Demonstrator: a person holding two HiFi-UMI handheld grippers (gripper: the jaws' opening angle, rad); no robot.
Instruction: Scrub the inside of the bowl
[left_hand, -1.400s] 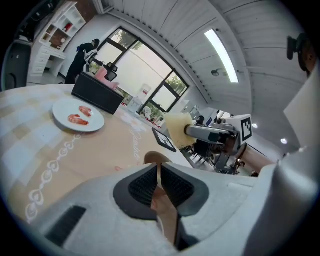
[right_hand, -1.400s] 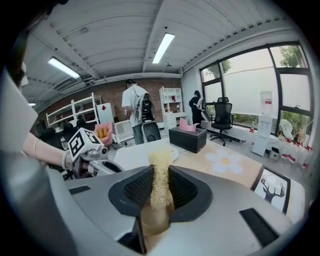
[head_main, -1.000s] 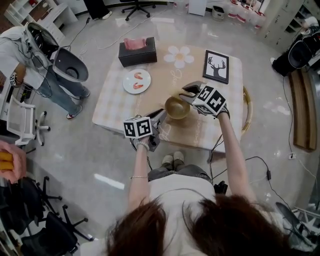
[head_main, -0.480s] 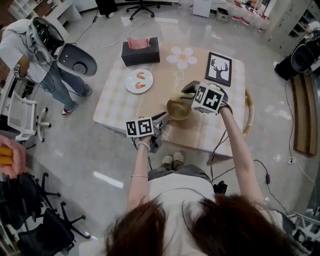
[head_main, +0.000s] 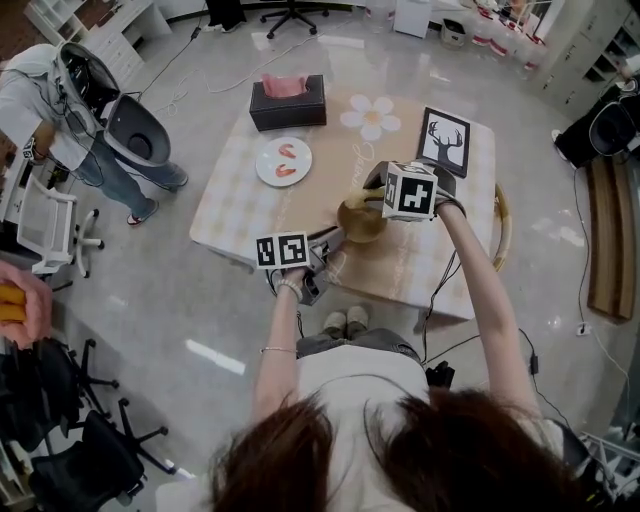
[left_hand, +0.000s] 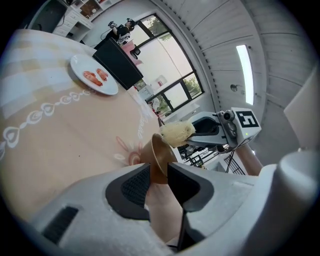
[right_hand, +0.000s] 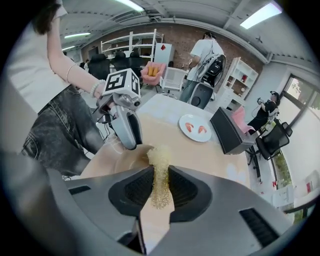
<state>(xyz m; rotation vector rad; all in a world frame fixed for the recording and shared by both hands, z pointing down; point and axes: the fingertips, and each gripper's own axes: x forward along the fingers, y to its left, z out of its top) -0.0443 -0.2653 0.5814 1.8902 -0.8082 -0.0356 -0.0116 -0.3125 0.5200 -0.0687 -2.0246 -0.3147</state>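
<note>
The left gripper (left_hand: 159, 176) is clamping the bowl (left_hand: 158, 152), jaws pinching the rim w/ the wall btwn the pads. The bowl is showing edge-on there, tilted, mouth facing toward the other gripper. The right gripper (right_hand: 160, 184) is squeezing a scrubber (right_hand: 160, 167), a pale wiry mesh wad, gripped approx mid-body w/ a tuft sticking out past the jaw tips. In the left gripper view the tuft is sitting right at the bowl's top edge; can't tell if it's touching the inside.

Handling, judging by looks: the bowl is prob. stiff, smooth-walled & fairly light, golden-brown, so likely slippery under the pads. The rim pinch is giving little contact, so scrubbing pressure could be pivoting it in the jaws; pushing toward the held side seems safer. The scrubber is looking soft & springy, squashing btwn the jaws, weighing next to nothing.

In the head view the bowl is hanging over the front part of the table (head_main: 240, 205), on the person's side; whether its base is resting on the top, can't tell. The table is wearing a pale checked cloth w/ a tan centre. Farther back are lying a plate (head_main: 283, 161) w/ pink food bits, a dark tissue box (head_main: 288, 100) & a framed deer picture (head_main: 443, 137), all well apart from the bowl. The floor (head_main: 200, 330) is shining, glossy, w/ cables trailing; another person (head_main: 45, 100) is standing by office chairs off to the left.
</note>
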